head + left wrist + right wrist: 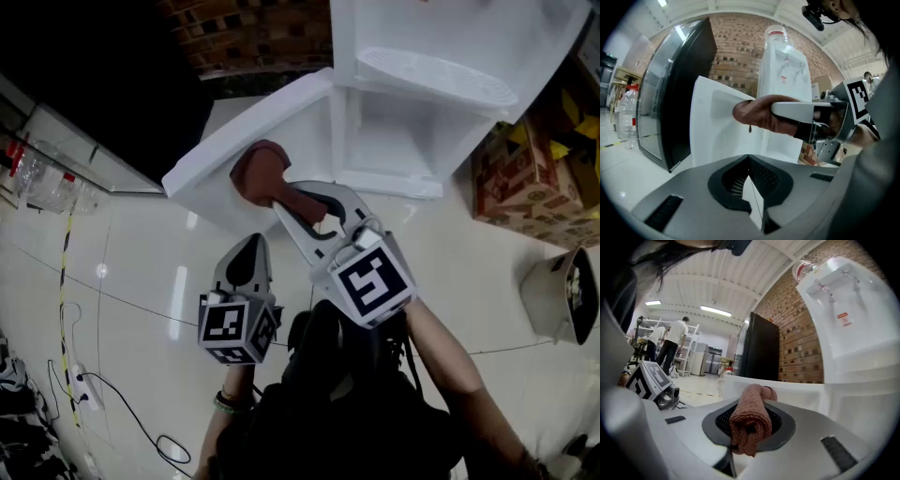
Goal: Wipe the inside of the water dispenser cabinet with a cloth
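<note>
Glossy floor — right gripper (298, 208) clenches cloth (260, 174), open door (246, 131) just ahead; left gripper (249, 246) closed, empty. Approach step, I judge — next, carry cloth into cabinet (389, 136) beyond.

cloth (261, 173): reddish-brown | water dispenser cabinet (394, 141): white | brick wall (253, 33): brown | cardboard box (534, 187): orange, yellow

The left tool (250, 246) and right tool (286, 199) are pale grey shells with black ribbed pads (733, 183). Behind each sits a white cube (368, 283) with black square markers. Green wristband (225, 404); dark clothing (375, 427).
</note>
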